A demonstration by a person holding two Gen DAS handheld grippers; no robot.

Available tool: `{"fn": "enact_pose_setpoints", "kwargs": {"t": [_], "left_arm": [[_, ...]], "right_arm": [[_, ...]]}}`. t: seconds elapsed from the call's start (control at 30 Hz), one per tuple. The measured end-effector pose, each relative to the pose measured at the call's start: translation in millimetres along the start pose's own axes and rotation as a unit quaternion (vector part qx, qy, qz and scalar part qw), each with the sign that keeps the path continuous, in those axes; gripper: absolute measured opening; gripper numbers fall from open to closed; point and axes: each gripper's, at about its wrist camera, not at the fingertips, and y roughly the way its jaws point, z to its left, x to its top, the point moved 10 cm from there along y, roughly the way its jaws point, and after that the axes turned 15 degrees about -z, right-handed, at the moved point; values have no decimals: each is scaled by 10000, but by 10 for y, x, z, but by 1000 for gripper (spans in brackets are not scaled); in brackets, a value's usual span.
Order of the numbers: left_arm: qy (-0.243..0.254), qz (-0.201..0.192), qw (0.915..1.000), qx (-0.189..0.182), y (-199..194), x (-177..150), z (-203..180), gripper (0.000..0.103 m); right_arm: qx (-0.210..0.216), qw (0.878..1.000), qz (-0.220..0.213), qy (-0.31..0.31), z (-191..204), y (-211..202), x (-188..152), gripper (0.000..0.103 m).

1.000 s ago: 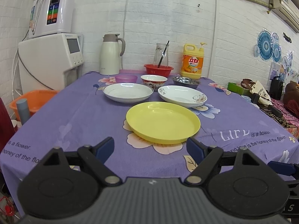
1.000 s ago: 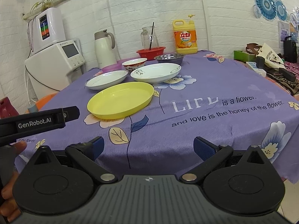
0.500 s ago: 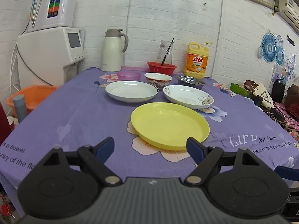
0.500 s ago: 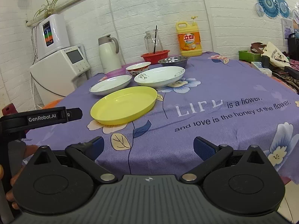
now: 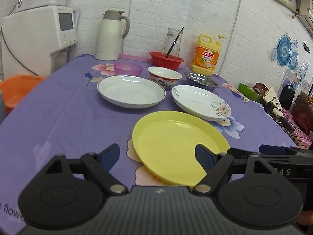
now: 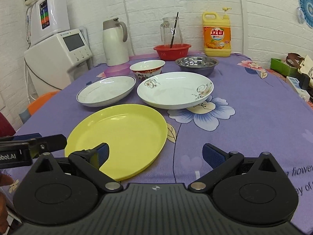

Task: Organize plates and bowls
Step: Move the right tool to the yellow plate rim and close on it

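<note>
Both grippers hover low over the near edge of a table (image 5: 58,117) under a purple flowered cloth. Left gripper (image 5: 157,156): jaws spread wide, nothing between the pads; its right finger hangs above the yellow plate (image 5: 176,143), contact not clear. Right gripper (image 6: 155,154): jaws likewise wide apart and empty — its left finger sits over the near rim of the same plate.

Yellow plate is nearest, empty, flat on the cloth. Behind it, two white plates side by side: a blue-rimmed plate (image 5: 131,91) to the left, a flower-patterned plate (image 5: 199,101) to the right, the latter just beside the yellow one's far rim. Behind those, a row of bowls — a purple bowl (image 5: 128,68), a red-patterned bowl (image 5: 164,76), a steel bowl (image 5: 201,80).

Against the wall: white jug (image 5: 110,37), red basket (image 5: 166,60) holding a glass carafe (image 5: 173,41), yellow detergent bottle (image 5: 208,55).
</note>
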Motion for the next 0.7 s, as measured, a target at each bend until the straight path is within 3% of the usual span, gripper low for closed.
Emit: {"fn": "enact_pose_setpoints", "kwargs": {"t": [0.27,0.37,0.5,0.7], "left_arm": [[42,638,9979,-56,655,-82,90,80],[64,767,9970,-104,754,-136,116,77],[139,834,9963,-145,788,-191,136,76],[246,879,9957,-154,822,-174,140,74]], "right_arm": [[-15,9982,574,-162,8,446,-140,103],[90,9971,737,-180,41,543,-205,103],[128,9969,564,-530,65,515,-248,103],[108,9964,730,-410,50,524,-169,103]]}}
